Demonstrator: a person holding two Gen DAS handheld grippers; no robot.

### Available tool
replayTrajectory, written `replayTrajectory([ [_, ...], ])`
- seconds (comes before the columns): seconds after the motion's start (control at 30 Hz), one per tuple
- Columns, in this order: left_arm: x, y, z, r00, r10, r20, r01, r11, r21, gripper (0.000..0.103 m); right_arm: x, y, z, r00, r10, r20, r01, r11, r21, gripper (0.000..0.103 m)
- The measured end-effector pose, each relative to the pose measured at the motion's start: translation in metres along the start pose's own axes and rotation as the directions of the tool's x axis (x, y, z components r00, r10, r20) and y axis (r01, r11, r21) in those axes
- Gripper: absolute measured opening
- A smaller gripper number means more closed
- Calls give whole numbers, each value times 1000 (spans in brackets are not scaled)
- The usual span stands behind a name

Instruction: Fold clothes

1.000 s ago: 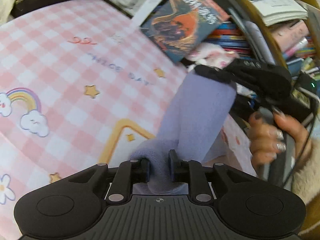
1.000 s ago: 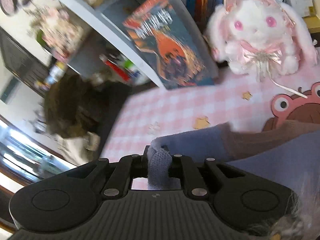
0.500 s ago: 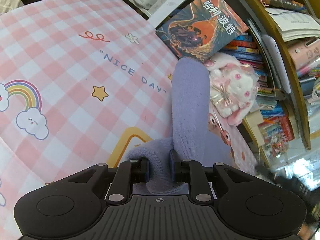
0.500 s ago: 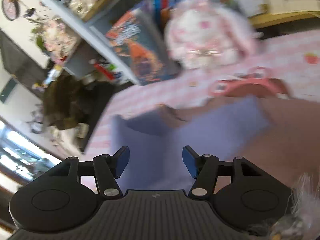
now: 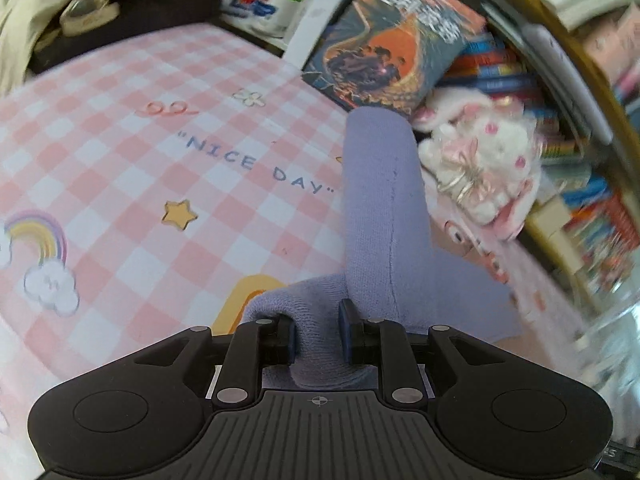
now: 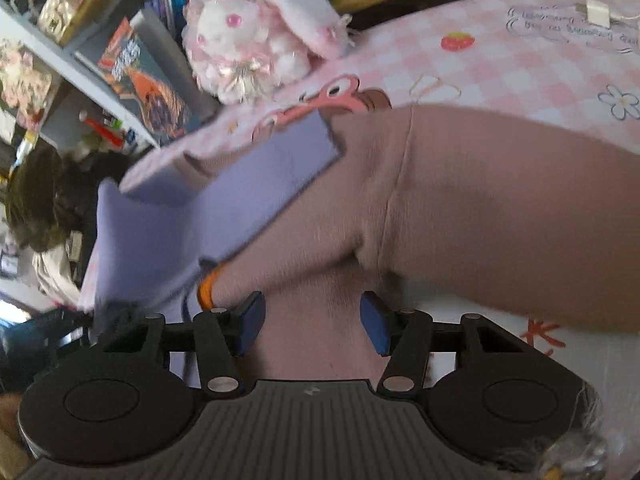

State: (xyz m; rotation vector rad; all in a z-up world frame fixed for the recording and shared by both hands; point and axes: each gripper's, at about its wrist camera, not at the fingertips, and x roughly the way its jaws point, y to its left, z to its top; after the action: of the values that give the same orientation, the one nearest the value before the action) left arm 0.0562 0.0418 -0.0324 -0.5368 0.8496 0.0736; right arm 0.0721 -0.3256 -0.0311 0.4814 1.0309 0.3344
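Note:
A lavender knit garment (image 5: 384,200) lies on the pink checked cloth (image 5: 120,160), one long part stretching away from me. My left gripper (image 5: 318,340) is shut on a bunched fold at its near end. In the right wrist view the same lavender garment (image 6: 224,200) lies partly over a tan garment (image 6: 500,208). My right gripper (image 6: 312,328) hangs low over the tan fabric. Its jaws are closing with tan fabric showing between the pads (image 6: 252,322), which stand apart from it. A small orange trim (image 6: 206,288) shows at the garments' edge.
A white and pink plush rabbit (image 5: 484,168) sits at the cloth's far edge, beside a leaning book (image 5: 392,52) and crowded bookshelves (image 5: 580,200). In the right wrist view the plush rabbit (image 6: 248,40) sits just beyond the garments. Dark clutter lies off the cloth's far left corner.
My right gripper let go of the lavender garment's end, opened, and swung over to the tan garment. The left gripper kept its hold and shifted a little; the lavender strip now lies down.

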Motion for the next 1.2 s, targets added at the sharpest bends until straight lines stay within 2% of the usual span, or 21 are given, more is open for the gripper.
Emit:
replayTrajectory([
  [0.1, -5, -12, 5, 999, 30, 10, -30, 999, 24, 21, 0, 0, -3, 1000, 0, -5, 0, 999, -35, 48],
  [0.23, -39, -13, 4, 997, 14, 74, -16, 1000, 20, 27, -3, -7, -1, 1000, 10, 0, -10, 999, -38, 43],
  [0.3, -58, -9, 0, 990, 45, 131, -48, 999, 23, 45, -5, -13, 0, 1000, 21, 1, -21, 999, -28, 40],
  [0.33, -69, -7, -2, 984, 63, 167, -67, 998, 20, 59, -6, -15, 1, 1000, 28, 1, -28, 999, -22, 40],
  [0.43, -95, -1, -7, 962, 114, 250, -118, 993, 0, 62, -12, -16, 4, 999, 31, 17, -30, 999, -26, 42],
  [0.5, -99, -1, -13, 965, 113, 238, -112, 994, -20, 63, -16, -16, 7, 999, 24, 41, -23, 999, -36, 42],
  [0.6, -82, -13, -31, 985, 106, 135, -107, 994, 2, 63, -18, -19, 11, 999, -1, 54, 3, 999, -34, 41],
  [0.67, -69, -24, -44, 994, 75, 75, -77, 997, 20, 63, -19, -23, 11, 998, -7, 58, 8, 1000, -22, 41],
  [0.8, -45, -42, -62, 999, 36, -29, -35, 999, 29, 64, -24, -31, 12, 997, 18, 70, -20, 999, 32, 41],
  [0.87, -41, -52, -67, 998, 36, -50, -34, 998, 49, 63, -27, -34, 14, 997, 15, 80, -19, 999, 40, 41],
  [0.97, -44, -73, -72, 999, 36, -36, -31, 992, 123, 63, -31, -36, 14, 997, 14, 76, -17, 999, 39, 43],
  [1.07, -39, -103, -79, 999, 39, -31, -29, 963, 267, 64, -31, -35, 11, 998, 11, 67, -13, 999, 31, 43],
  [1.13, -25, -124, -86, 997, 71, -27, -55, 920, 388, 64, -30, -34, 9, 998, 5, 68, -7, 1000, 28, 43],
  [1.2, -10, -145, -93, 994, 103, -19, -80, 860, 504, 64, -28, -33, 9, 998, 1, 70, -3, 1000, 27, 43],
])
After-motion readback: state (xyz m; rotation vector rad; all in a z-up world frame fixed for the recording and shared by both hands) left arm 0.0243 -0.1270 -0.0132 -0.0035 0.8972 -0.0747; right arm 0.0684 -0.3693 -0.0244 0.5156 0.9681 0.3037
